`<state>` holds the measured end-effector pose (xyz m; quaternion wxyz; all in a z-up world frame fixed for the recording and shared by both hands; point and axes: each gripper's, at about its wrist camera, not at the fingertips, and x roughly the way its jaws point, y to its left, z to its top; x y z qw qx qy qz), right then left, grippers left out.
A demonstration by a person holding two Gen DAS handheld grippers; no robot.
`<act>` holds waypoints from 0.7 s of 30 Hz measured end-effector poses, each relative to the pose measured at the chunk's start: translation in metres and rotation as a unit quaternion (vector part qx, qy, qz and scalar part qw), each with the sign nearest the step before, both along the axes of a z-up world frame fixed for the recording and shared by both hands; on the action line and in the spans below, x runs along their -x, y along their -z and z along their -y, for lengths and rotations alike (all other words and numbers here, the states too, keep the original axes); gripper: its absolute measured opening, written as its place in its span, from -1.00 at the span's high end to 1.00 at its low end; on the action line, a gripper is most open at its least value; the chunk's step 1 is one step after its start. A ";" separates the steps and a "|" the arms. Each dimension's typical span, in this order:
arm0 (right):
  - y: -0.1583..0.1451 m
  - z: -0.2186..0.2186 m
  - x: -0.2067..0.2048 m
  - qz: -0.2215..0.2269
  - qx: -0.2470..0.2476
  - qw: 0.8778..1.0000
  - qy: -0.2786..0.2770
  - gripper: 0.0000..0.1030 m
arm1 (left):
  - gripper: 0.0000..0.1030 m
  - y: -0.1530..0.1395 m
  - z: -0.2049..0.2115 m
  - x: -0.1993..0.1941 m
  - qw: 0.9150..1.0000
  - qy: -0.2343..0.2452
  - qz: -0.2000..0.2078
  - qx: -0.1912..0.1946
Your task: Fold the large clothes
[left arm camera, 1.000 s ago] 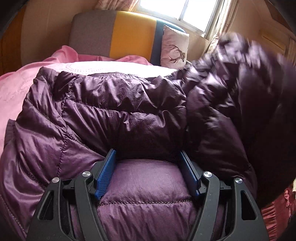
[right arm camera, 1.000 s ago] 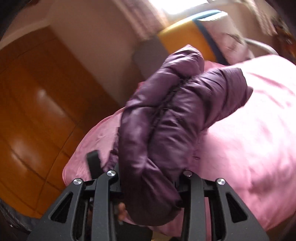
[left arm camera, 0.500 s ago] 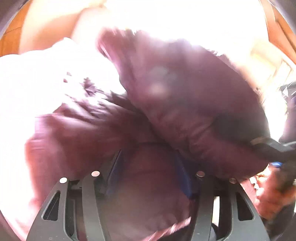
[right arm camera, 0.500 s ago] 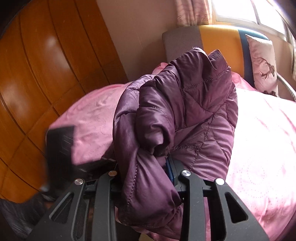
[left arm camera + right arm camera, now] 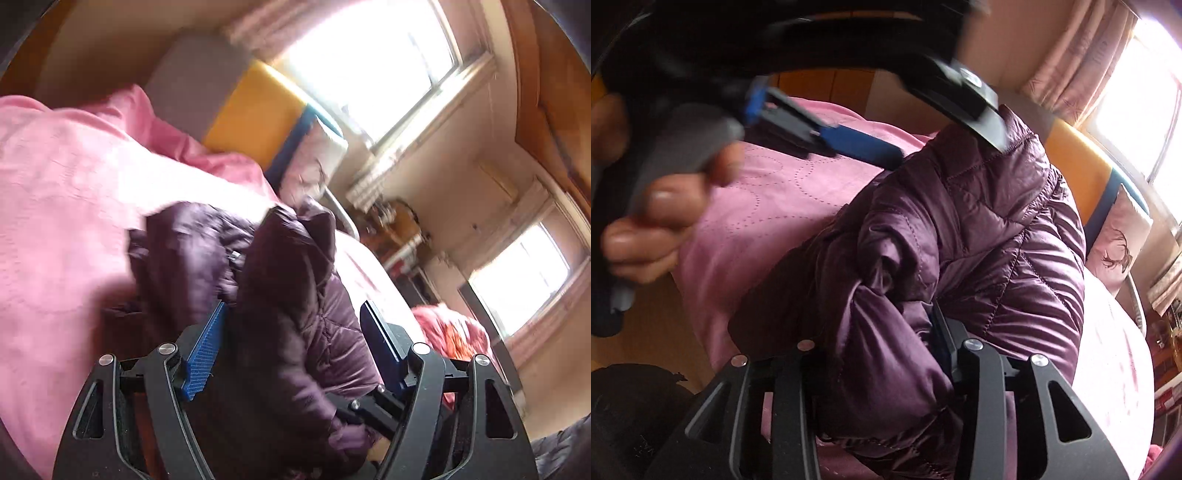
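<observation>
Two grippers work on one purple puffer jacket (image 5: 979,236), which lies bunched on the pink bedspread (image 5: 783,192), near the bed's left edge as the right wrist view shows it.

The right gripper (image 5: 882,354) has its fingers close together, w/ a thick fold of the jacket pinched between them. The fabric bulges out above and below the grip.

The left gripper (image 5: 291,332) has its fingers wide apart. Part of the jacket stands between the blue pads (image 5: 205,354) and touches the left pad; the right pad is apart from the fabric. In the right wrist view this gripper (image 5: 849,122) is above the jacket, a bare hand (image 5: 657,206) around its handle.

Behind the bed are a grey, yellow and blue headboard (image 5: 251,107), a pillow w/ a deer print (image 5: 1115,247) and a bright window (image 5: 369,62).
</observation>
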<state>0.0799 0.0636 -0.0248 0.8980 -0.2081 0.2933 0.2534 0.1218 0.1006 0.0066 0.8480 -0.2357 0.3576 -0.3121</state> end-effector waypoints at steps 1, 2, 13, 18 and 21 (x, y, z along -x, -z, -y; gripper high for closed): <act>0.000 0.001 0.000 0.002 -0.004 1.000 0.000 0.19 | -0.39 0.001 0.005 -0.006 1.000 0.004 -0.003 -0.007; -0.001 0.003 0.001 0.002 -0.011 1.000 0.000 0.15 | -0.24 0.002 0.011 -0.012 1.000 0.009 -0.009 -0.022; -0.053 0.119 -0.008 -0.136 -0.269 0.949 -0.097 -0.61 | 0.72 0.012 0.003 -0.034 0.997 0.008 -0.058 -0.048; -0.029 0.154 -0.045 -0.138 -0.230 0.963 -0.021 -0.06 | 0.74 0.014 -0.009 -0.029 0.997 -0.004 -0.077 -0.025; -0.022 0.135 -0.045 -0.112 -0.189 0.975 -0.028 -0.08 | 0.74 0.019 -0.019 -0.022 0.995 -0.023 -0.090 -0.031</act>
